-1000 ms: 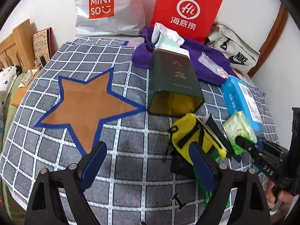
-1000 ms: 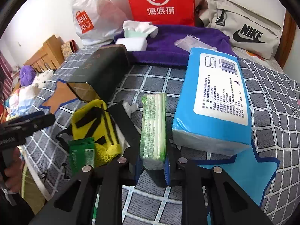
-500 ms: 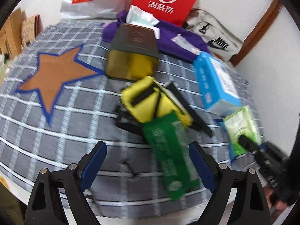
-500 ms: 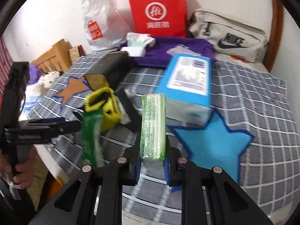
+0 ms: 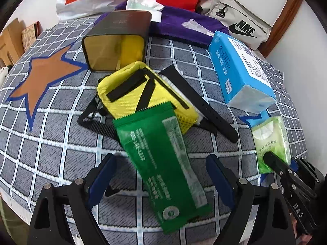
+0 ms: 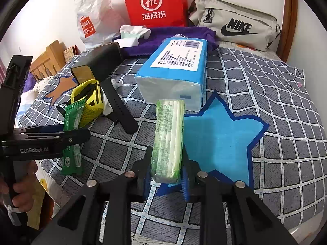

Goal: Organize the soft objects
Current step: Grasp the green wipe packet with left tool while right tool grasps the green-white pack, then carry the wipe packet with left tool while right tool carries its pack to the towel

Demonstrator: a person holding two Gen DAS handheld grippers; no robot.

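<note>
My right gripper (image 6: 166,180) is shut on a light green tissue pack (image 6: 168,140), held above the checked cloth beside the blue star patch (image 6: 220,134). The pack also shows in the left wrist view (image 5: 271,143). My left gripper (image 5: 161,175) is open, its blue pads either side of a dark green wet-wipe pack (image 5: 161,161) that lies on the cloth and leans on a yellow pouch (image 5: 143,94). The wipe pack also shows in the right wrist view (image 6: 72,134). A large blue tissue pack (image 6: 175,69) lies just past the star.
A dark tin box (image 5: 116,40) lies on its side behind the pouch, open end toward me. A black strap (image 5: 204,106), purple towel (image 5: 184,26), red bag (image 6: 155,2), Miniso bag (image 6: 92,16) and Nike bag (image 6: 235,28) sit further back. An orange star patch (image 5: 43,77) lies left.
My left gripper drew back and swung right, bringing the green wipe pack between its pads. My right gripper lifted the tissue pack and pulled back toward the blue star.
</note>
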